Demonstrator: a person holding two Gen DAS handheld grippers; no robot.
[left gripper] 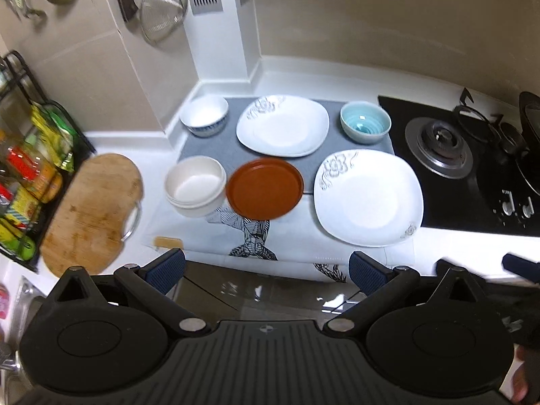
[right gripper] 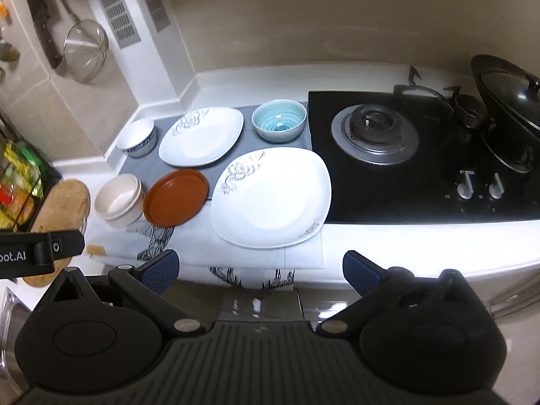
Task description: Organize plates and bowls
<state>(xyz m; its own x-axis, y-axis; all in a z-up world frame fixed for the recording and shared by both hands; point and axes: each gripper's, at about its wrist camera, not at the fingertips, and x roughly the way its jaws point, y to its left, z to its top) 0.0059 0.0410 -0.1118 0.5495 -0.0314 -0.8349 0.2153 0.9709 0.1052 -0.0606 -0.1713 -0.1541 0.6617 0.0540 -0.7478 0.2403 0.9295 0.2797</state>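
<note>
Two white square plates with grey flower prints lie on the counter, one near (left gripper: pixel 368 199) (right gripper: pixel 271 197) and one farther back (left gripper: pixel 282 125) (right gripper: pixel 201 136). A brown round plate (left gripper: pixel 265 189) (right gripper: pixel 176 197) sits between them and a stack of cream bowls (left gripper: pixel 195 185) (right gripper: pixel 118 200). A blue-patterned white bowl (left gripper: pixel 205 115) (right gripper: pixel 136 137) and a light blue bowl (left gripper: pixel 365 126) (right gripper: pixel 279 125) stand at the back. My left gripper (left gripper: pixel 266 271) and right gripper (right gripper: pixel 260 271) hover open before the counter edge, holding nothing.
A black gas hob (right gripper: pixel 422 155) with a lidded wok (right gripper: pixel 506 114) lies to the right. A wooden cutting board (left gripper: pixel 91 212) and a rack of packets (left gripper: pixel 30 175) are on the left. A strainer (left gripper: pixel 163 10) and knife hang on the wall. A grey mat (left gripper: pixel 202 145) underlies the dishes.
</note>
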